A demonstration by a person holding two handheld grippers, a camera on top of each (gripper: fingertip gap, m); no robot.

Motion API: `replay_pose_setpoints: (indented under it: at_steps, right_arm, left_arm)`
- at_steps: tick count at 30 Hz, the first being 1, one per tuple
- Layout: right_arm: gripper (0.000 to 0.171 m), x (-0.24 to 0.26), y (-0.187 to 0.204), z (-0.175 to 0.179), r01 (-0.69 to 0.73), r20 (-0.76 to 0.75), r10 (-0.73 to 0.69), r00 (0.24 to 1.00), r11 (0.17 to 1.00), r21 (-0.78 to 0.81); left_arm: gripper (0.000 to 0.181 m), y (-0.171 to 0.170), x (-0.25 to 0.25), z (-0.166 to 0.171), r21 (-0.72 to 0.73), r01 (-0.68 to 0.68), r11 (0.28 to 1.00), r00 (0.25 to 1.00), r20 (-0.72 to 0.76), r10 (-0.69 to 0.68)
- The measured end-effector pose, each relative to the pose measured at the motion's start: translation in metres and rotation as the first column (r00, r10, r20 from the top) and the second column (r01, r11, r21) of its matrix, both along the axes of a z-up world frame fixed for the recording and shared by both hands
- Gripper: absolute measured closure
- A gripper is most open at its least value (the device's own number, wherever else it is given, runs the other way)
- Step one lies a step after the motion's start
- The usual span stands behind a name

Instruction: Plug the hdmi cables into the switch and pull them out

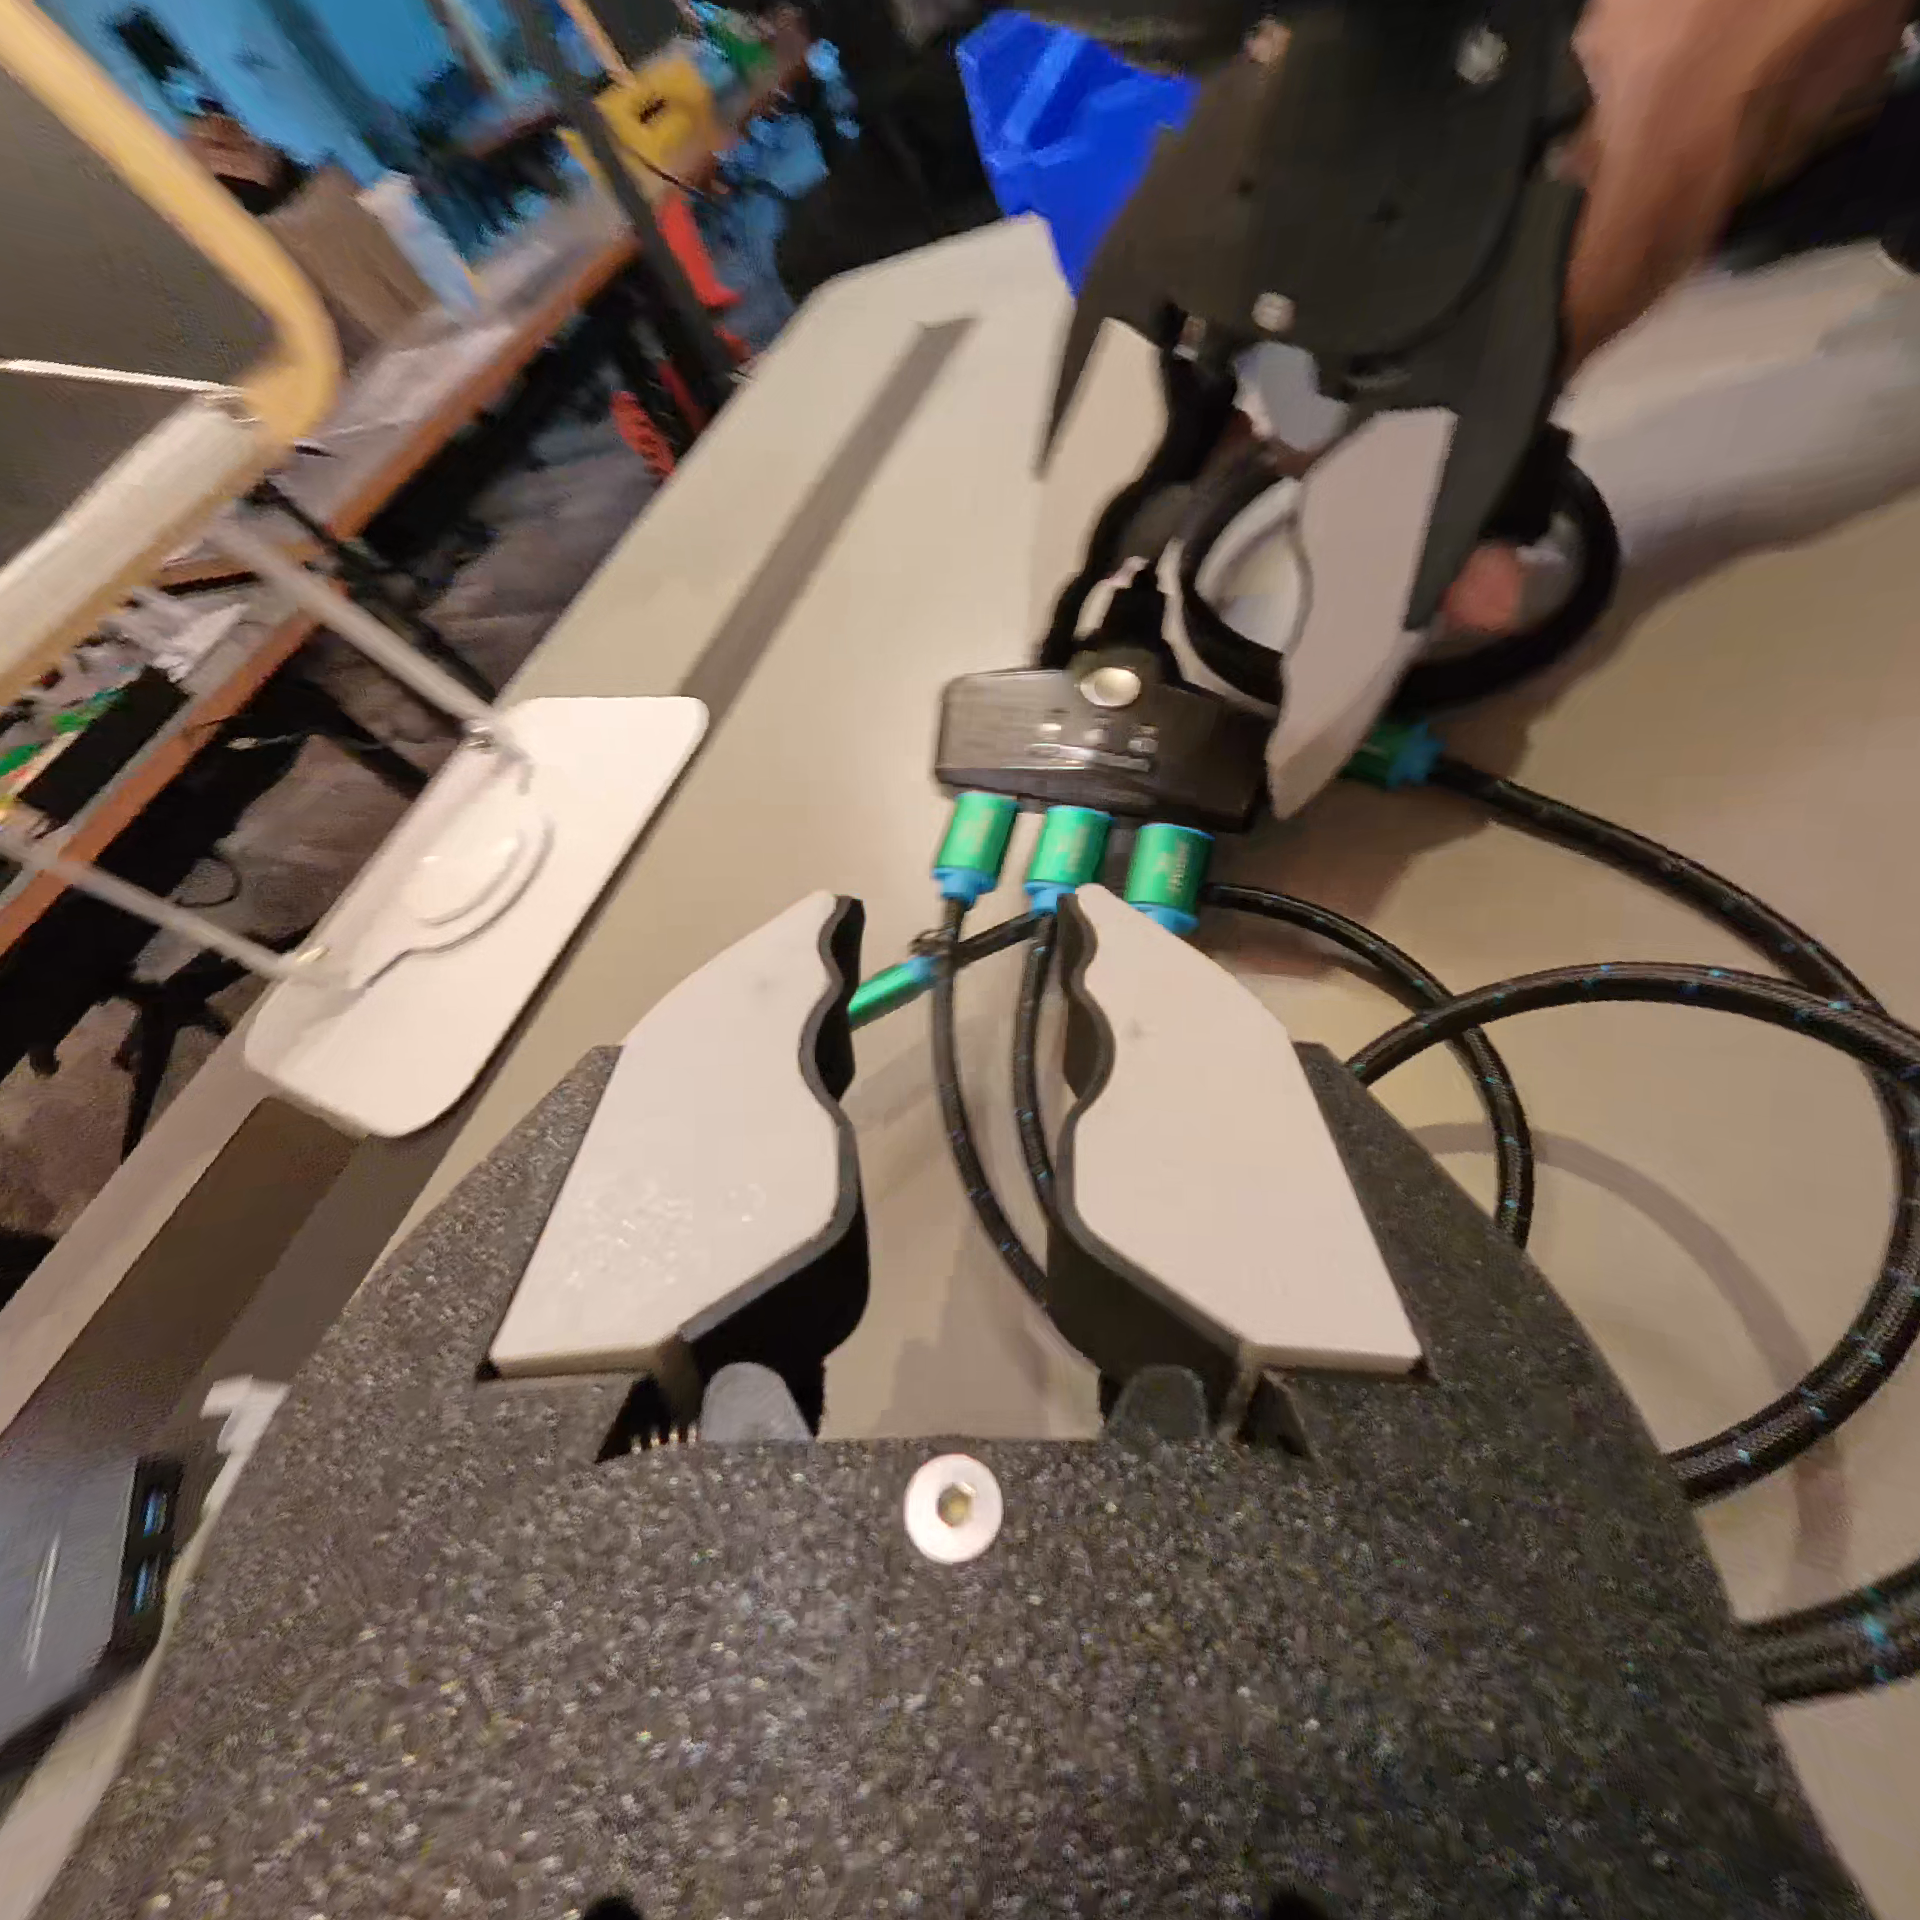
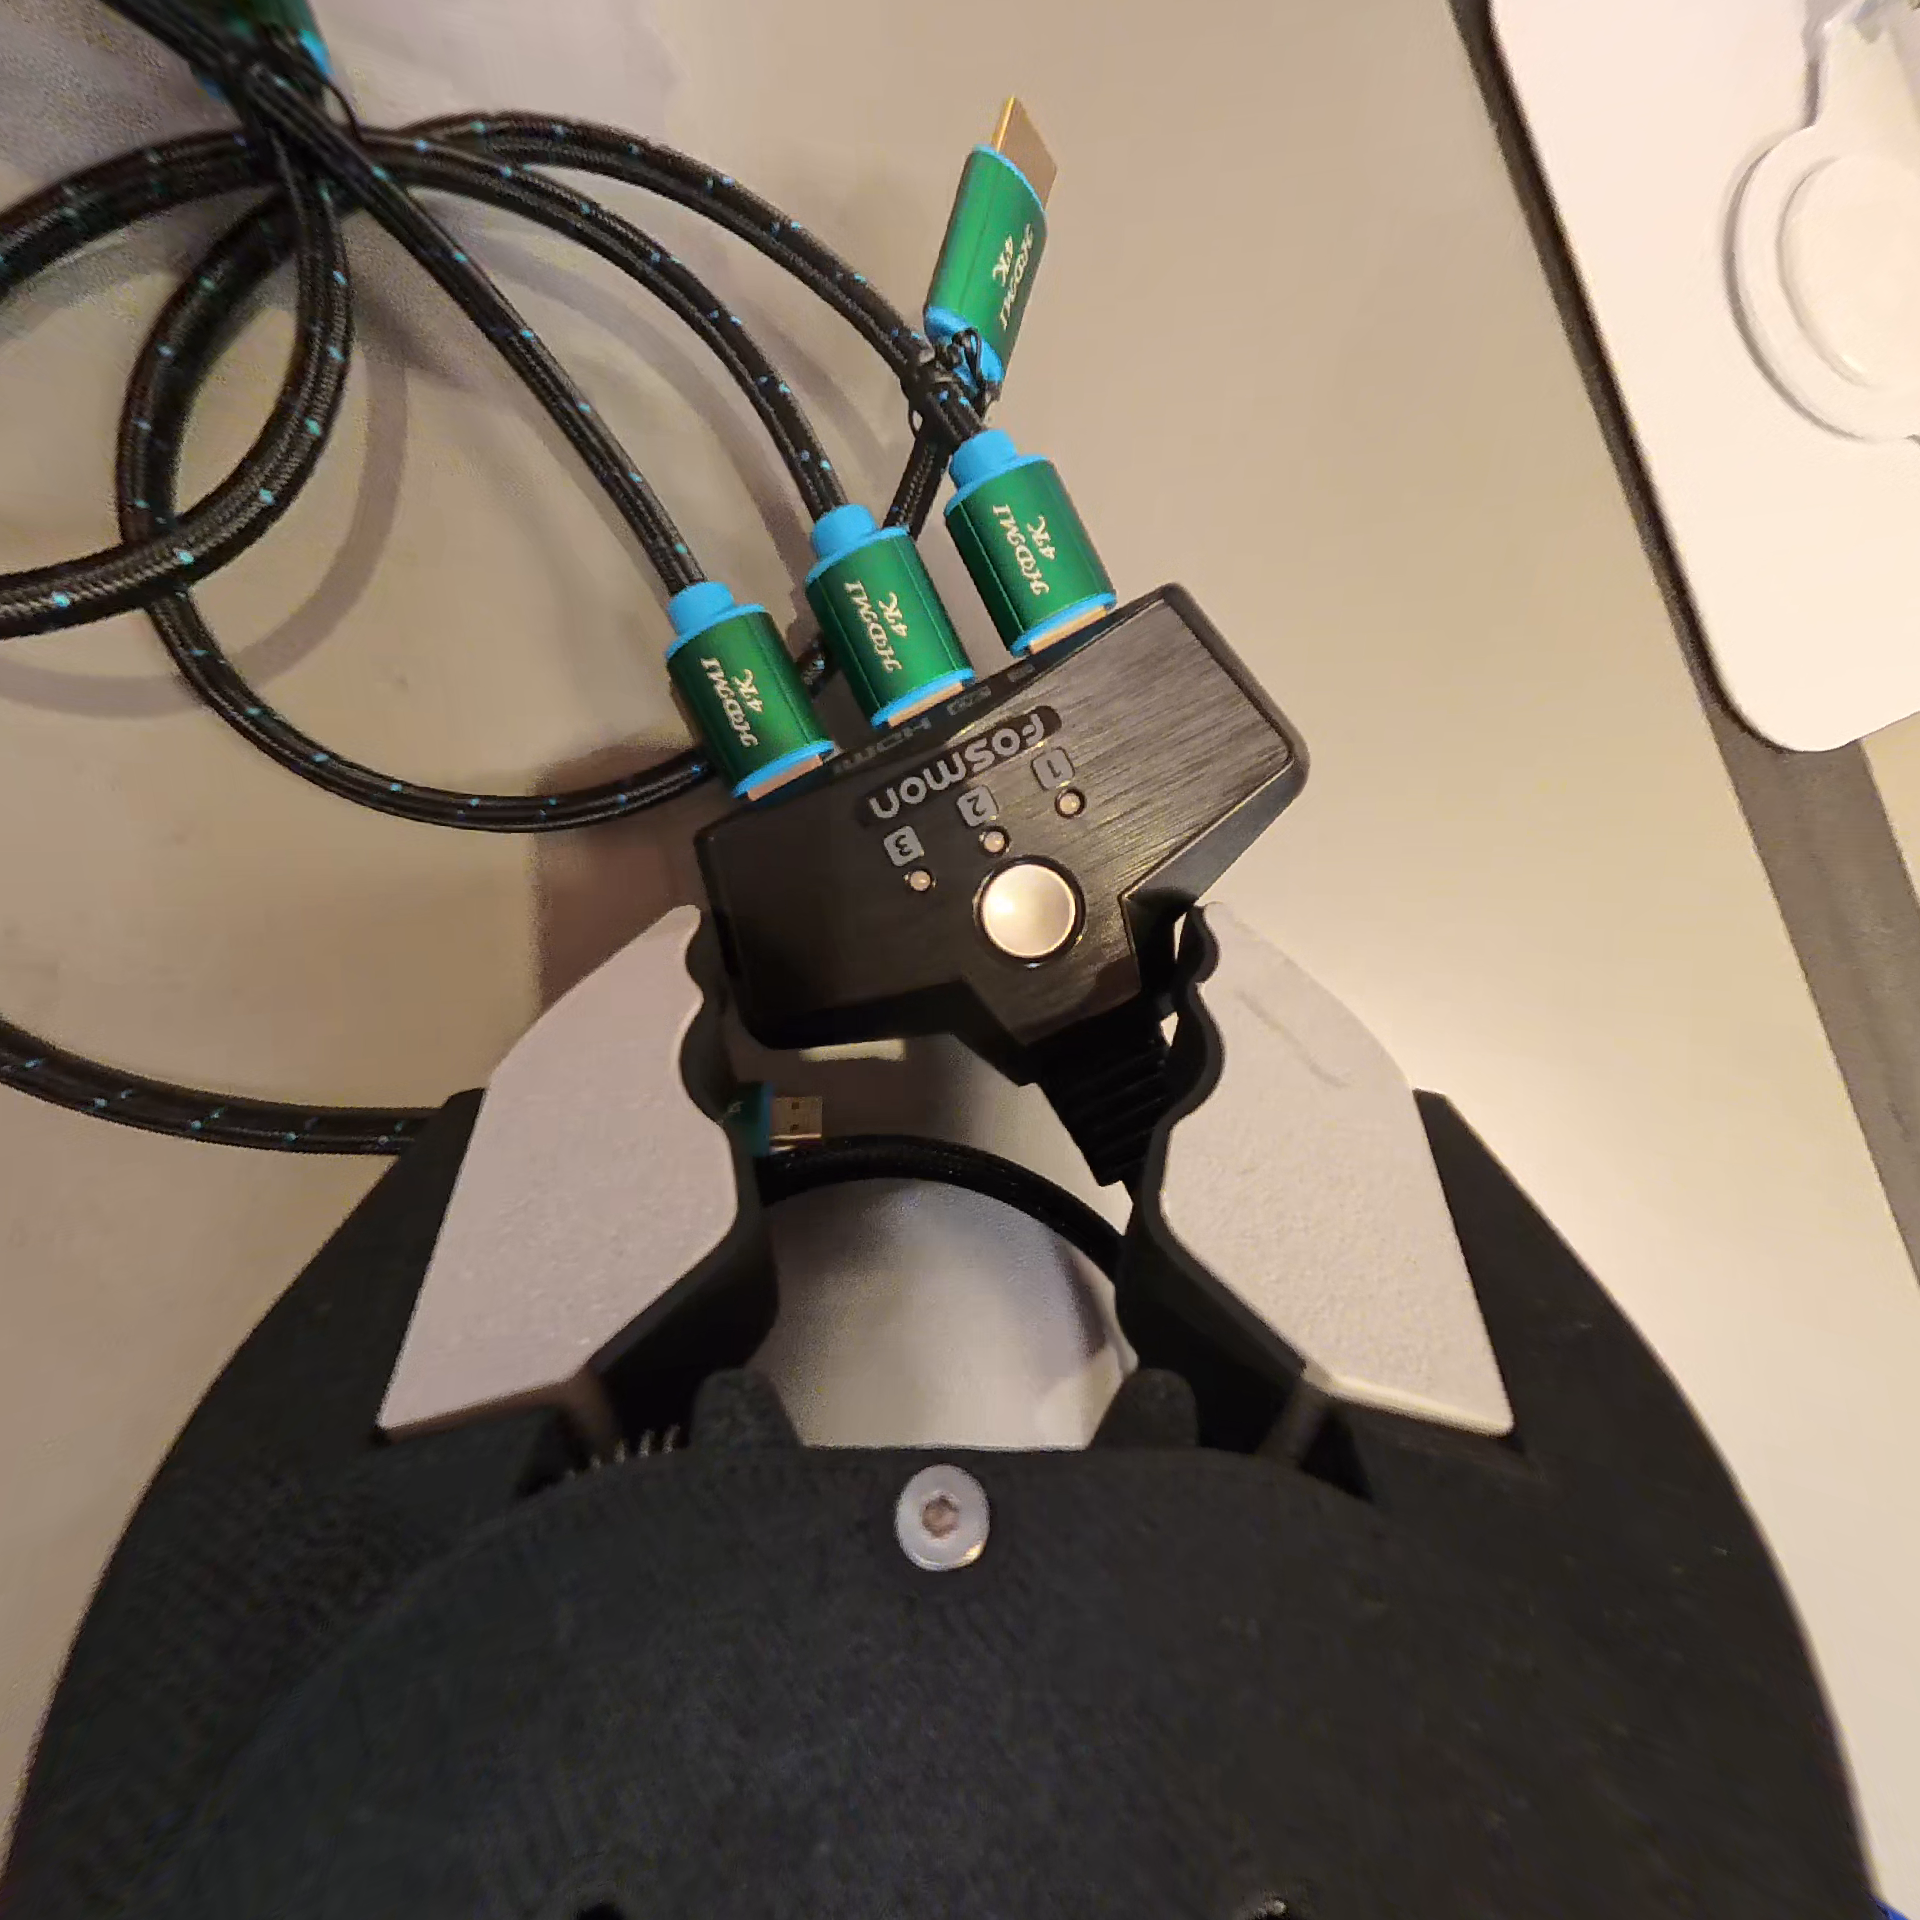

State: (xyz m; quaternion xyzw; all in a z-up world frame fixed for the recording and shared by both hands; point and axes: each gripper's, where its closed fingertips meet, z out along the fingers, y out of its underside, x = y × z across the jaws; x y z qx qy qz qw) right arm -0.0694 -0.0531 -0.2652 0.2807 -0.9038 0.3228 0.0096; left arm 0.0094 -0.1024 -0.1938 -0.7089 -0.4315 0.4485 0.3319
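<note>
Risk, switch slipping: the right hand-held gripper [image 2: 951, 940] grasps only the narrow tail end of the switch [image 2: 997, 821]; a hard tug on a plug would likely twist it free.
Risk, wrong grab: the three seated plugs sit close side by side, so the left fingers could catch two at once.
Risk, snagging: the braided cables [image 2: 260, 436] loop and cross on the desk [image 2: 1351, 416].
Left hand-held gripper [image 1: 961, 930]: released, empty, near the middle plug [image 1: 1070, 847].
Switch: black, brushed top, round silver button, resting on the desk.
Plugs: green with blue collars; three inserted, a fourth loose plug [image 2: 992, 255] lying beside them.
</note>
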Motion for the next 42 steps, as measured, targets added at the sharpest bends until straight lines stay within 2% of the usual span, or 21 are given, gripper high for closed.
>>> replay_pose_setpoints:
  at_steps: [3, 7, 14, 18, 23, 26, 28, 32, 37, 39, 42]
  right_arm:
    - [0.089, -0.003, -0.001, 0.011, 0.009, -0.039, -0.010, 0.999, 0.999, -0.040]
    - [0.089, -0.009, 0.003, 0.035, 0.028, -0.126, -0.042, 0.991, 0.993, -0.112]
    - [0.088, -0.028, 0.029, 0.098, 0.098, -0.309, -0.178, 0.934, 0.961, -0.257]
    - [0.088, -0.052, 0.056, 0.160, 0.152, -0.381, -0.285, 0.879, 0.927, -0.342]
    - [0.088, -0.099, 0.105, 0.253, 0.289, -0.349, -0.481, 0.805, 0.830, -0.478]
    - [0.088, -0.135, 0.142, 0.294, 0.379, -0.333, -0.602, 0.726, 0.754, -0.536]
    - [0.088, -0.162, 0.168, 0.307, 0.446, -0.323, -0.680, 0.658, 0.698, -0.560]
    - [0.088, -0.224, 0.218, 0.300, 0.604, -0.287, -0.823, 0.491, 0.559, -0.568]
    - [0.088, -0.297, 0.261, 0.240, 0.786, -0.228, -0.931, 0.285, 0.363, -0.501]
    - [0.088, -0.313, 0.267, 0.205, 0.837, -0.226, -0.942, 0.248, 0.325, -0.441]
    - [0.088, -0.321, 0.265, 0.149, 0.886, -0.244, -0.936, 0.255, 0.327, -0.328]
  left_arm:
    - [0.146, -0.030, 0.018, 0.010, 0.112, -0.109, 0.988, 0.988, -0.095, 0.120]
    - [0.148, -0.062, 0.044, -0.008, 0.215, -0.214, 0.953, 0.965, -0.105, 0.241]
    - [0.148, -0.059, 0.055, -0.011, 0.260, -0.211, 0.942, 0.966, -0.095, 0.242]
    - [0.148, -0.055, 0.052, -0.016, 0.236, -0.225, 0.945, 0.968, -0.060, 0.246]
    - [0.149, -0.054, 0.052, -0.019, 0.247, -0.245, 0.937, 0.965, -0.033, 0.261]
    - [0.149, -0.055, 0.052, -0.023, 0.254, -0.255, 0.933, 0.964, -0.013, 0.267]
    - [0.149, -0.055, 0.052, -0.026, 0.257, -0.261, 0.930, 0.963, 0.004, 0.269]
    - [0.149, -0.052, 0.051, -0.029, 0.246, -0.258, 0.934, 0.965, 0.020, 0.261]
    - [0.149, -0.046, 0.048, -0.035, 0.207, -0.250, 0.946, 0.968, 0.047, 0.245]
    - [0.149, -0.044, 0.048, -0.036, 0.197, -0.248, 0.949, 0.969, 0.053, 0.242]
    - [0.149, -0.042, 0.047, -0.037, 0.185, -0.244, 0.952, 0.970, 0.057, 0.238]
